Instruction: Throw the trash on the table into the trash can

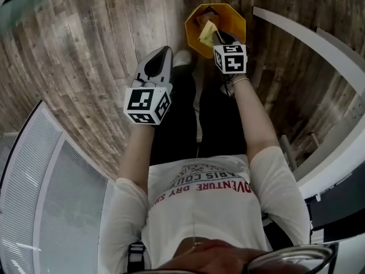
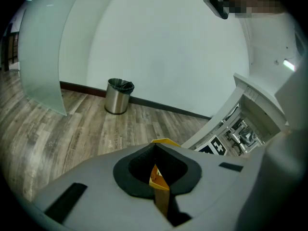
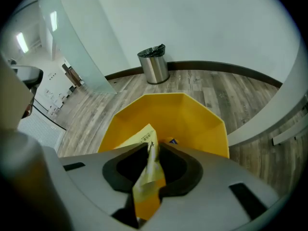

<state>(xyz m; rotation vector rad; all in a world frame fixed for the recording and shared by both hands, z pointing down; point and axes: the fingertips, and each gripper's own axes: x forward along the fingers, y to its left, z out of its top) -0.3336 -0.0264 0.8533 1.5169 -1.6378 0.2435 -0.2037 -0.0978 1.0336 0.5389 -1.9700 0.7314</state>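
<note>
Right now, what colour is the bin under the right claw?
Yellow bin; best in right gripper view.

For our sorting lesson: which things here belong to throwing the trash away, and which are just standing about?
Job: yellow wrapper; right gripper holding it; yellow trash can beneath.
Just there: steel bin by the wall; frosted glass panel.

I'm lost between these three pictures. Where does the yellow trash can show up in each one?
Head view: the yellow trash can stands top centre, on the floor.
Left gripper view: only a small yellow corner shows, low centre.
Right gripper view: it is large and mid-frame, seen from above its open top.
Shared landmark: the wood plank floor around it.
</note>
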